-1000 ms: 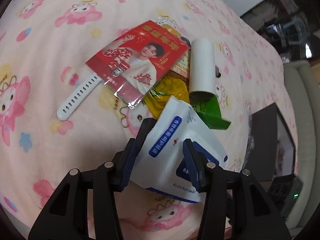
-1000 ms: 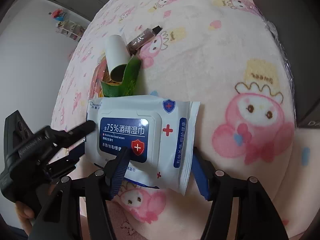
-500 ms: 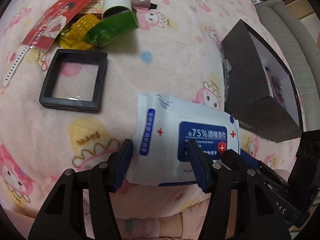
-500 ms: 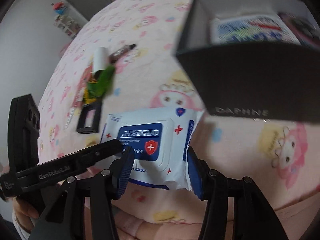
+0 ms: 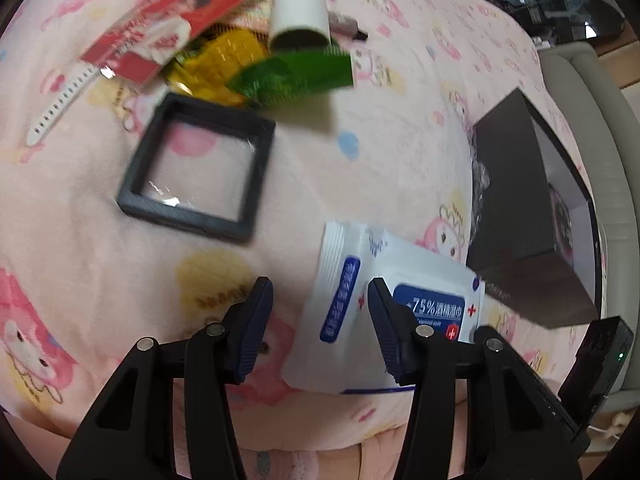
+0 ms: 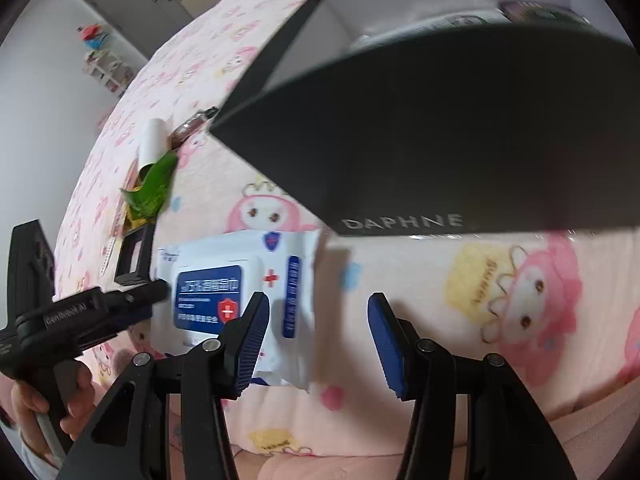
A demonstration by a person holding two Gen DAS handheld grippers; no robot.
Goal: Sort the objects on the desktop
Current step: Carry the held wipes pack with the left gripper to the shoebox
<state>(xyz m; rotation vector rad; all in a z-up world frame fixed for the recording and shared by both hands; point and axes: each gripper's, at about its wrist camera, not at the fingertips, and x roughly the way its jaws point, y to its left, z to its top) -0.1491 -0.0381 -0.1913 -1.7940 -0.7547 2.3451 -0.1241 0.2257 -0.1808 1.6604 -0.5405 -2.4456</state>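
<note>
A white and blue pack of alcohol wipes (image 5: pixel 360 292) lies on the pink blanket beside the black DAPHNE box (image 5: pixel 528 216). It also shows in the right wrist view (image 6: pixel 240 280), left of the box (image 6: pixel 440 140). My left gripper (image 5: pixel 320 320) is open; its right finger overlaps the pack's left part and nothing sits between the jaws. My right gripper (image 6: pixel 318 336) is open and empty, with the pack's right edge by its left finger.
A black square frame (image 5: pixel 196 176) lies left of the pack. Behind it are a red packet (image 5: pixel 172 20), yellow and green wrappers (image 5: pixel 296 76), a white tube (image 5: pixel 300 4) and a white strap (image 5: pixel 60 104). The blanket's front edge runs under both grippers.
Both grippers have let go of the wipes pack and opened. The left one shifted left and the right one shifted right, nearer the black box.
</note>
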